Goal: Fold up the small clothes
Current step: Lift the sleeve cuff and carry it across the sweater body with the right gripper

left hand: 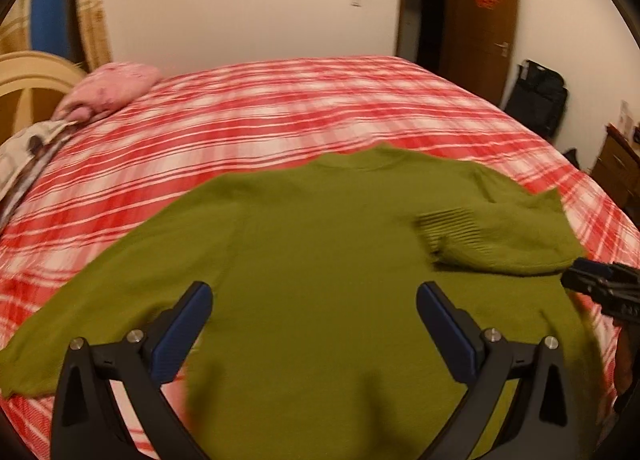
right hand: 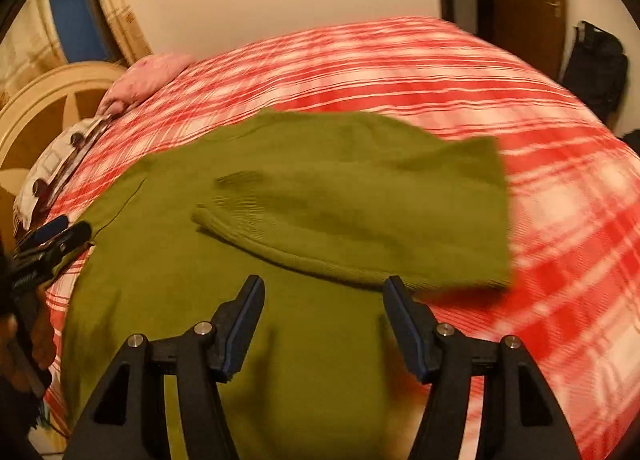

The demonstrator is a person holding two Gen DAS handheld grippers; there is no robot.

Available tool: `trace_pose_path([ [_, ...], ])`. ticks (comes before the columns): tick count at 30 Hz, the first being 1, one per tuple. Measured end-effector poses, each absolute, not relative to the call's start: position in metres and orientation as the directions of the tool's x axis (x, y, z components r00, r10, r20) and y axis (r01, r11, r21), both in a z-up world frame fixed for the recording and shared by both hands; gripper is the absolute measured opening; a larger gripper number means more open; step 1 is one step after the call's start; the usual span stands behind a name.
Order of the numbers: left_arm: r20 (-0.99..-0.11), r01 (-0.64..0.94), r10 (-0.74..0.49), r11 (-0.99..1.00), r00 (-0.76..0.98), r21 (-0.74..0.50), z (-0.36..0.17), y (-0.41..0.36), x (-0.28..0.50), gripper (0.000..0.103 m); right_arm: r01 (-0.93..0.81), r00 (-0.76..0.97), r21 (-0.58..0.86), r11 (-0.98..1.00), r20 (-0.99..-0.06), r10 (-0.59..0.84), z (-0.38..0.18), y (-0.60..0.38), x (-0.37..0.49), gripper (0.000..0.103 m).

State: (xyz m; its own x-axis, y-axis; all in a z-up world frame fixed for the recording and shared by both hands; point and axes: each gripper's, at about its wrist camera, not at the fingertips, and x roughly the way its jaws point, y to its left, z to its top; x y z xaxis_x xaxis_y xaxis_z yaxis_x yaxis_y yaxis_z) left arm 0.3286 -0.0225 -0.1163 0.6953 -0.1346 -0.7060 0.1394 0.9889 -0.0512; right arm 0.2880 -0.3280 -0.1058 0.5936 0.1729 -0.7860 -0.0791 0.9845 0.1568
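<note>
Left sleeve: spread flat toward the bed's left edge, unfolded, just left of the left claw.
Left claw: jaws apart, empty, over the sweater.
Sweater: one, neck far, hem near.
Right sleeve: folded across the chest, cuff pointing left.
Right claw: jaws apart, empty, near that fold.
Count: two claws, two sleeves.
</note>
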Motion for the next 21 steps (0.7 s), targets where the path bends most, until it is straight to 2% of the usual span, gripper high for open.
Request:
trace_pose_path([
  [6,-0.753,0.216,-0.247,0.966,0.609,-0.142,-0.125,-0.079,0.361,0.101,0.041,0.706,0.102,0.994,-0.707,0.044,-0.102,-0.374,0.254,0.063],
  [7,-0.763,0.225,-0.254,0.963,0.594,-0.145,-0.128,-0.091,0.368,0.095,0.047,0.720,0.098,0.994,-0.693,0.034,-0.103,-0.378,0.251,0.063],
  [11,-0.798,0.218,-0.255,0.963,0.546,-0.159,-0.146,-0.121,0.394,0.087,0.047,0.762,0.083,0.995,-0.647,0.018,-0.107,-0.383,0.240,0.063],
  [13,-0.821,0.198,-0.254,0.965,0.512,-0.175,-0.157,-0.128,0.403,0.077,0.039,0.774,0.069,0.997,-0.633,0.014,-0.108,-0.383,0.237,0.063],
  [15,-0.840,0.183,-0.255,0.965,0.480,-0.188,-0.170,-0.135,0.411,0.073,0.016,0.777,0.070,0.997,-0.628,0.032,-0.110,-0.379,0.236,0.063],
  [17,-0.817,0.174,-0.250,0.967,0.520,-0.185,-0.169,-0.137,0.409,0.071,-0.001,0.783,0.055,0.998,-0.621,0.036,-0.110,-0.375,0.235,0.063],
  [18,-0.814,0.180,-0.259,0.965,0.520,-0.192,-0.169,-0.138,0.409,0.065,-0.007,0.780,0.053,0.999,-0.625,0.039,-0.110,-0.374,0.236,0.063],
  [20,-0.808,0.197,-0.258,0.964,0.530,-0.178,-0.166,-0.144,0.409,0.043,-0.005,0.769,0.053,0.999,-0.638,0.038,-0.113,-0.374,0.240,0.063],
  [21,-0.804,0.213,-0.276,0.959,0.527,-0.189,-0.163,-0.146,0.409,0.016,0.000,0.765,0.052,0.999,-0.643,0.034,-0.116,-0.374,0.240,0.063],
])
